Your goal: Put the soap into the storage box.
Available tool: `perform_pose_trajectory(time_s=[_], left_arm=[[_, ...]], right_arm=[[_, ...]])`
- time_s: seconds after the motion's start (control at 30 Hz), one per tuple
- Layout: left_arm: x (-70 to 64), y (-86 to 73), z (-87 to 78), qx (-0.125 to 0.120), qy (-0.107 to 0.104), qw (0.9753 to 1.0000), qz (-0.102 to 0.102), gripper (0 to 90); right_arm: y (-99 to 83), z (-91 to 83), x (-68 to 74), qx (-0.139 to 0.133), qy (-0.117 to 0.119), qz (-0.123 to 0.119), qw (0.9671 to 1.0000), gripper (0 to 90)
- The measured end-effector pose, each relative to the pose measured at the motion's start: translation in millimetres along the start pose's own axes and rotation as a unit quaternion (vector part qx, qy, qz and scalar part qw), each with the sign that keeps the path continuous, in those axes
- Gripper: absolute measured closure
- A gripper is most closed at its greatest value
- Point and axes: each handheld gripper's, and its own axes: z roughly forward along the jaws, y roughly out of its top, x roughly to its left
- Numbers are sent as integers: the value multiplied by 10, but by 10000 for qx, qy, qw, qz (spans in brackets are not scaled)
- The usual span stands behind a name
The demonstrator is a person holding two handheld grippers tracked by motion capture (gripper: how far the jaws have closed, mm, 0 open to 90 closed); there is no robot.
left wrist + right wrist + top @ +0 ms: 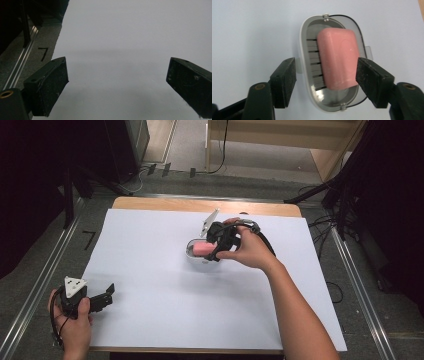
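Pink soap [340, 58] lies in a grey dish [305, 75] mid-desk [150, 270]; the right tool [212, 251] straddles it, jaws wide. The left tool [107, 292], also wide, hovers near the desk's left edge

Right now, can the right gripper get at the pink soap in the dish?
Probably yes. The right gripper is open right over the soap dish, jaws standing either side of the pink soap, which lies uncovered with nothing between.
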Motion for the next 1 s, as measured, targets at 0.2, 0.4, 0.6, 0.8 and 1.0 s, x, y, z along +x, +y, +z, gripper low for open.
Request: perform_pose_trajectory(time_s=[0.2, 0.4, 0.6, 0.8, 1.0], left_arm=[[-6, -1, 0, -6, 30, 10000, 5, 44], [-11, -1, 3, 1, 42, 10000, 17, 44], [-11, -1, 1, 0, 52, 10000, 26, 44], [-12, -1, 0, 7, 39, 10000, 40, 44], [-14, -2, -1, -6, 48, 10000, 39, 44]], right_arm=[[-124, -21, 62, -129, -4, 196, 9997, 224], [-297, -89, 110, -419, -2, 605, 9973, 174], [-446, -157, 206, -534, 10, 744, 9958, 164], [-568, -182, 300, -499, -134, 961, 9940, 168], [-747, -225, 373, -601, -354, 1334, 9886, 173]])
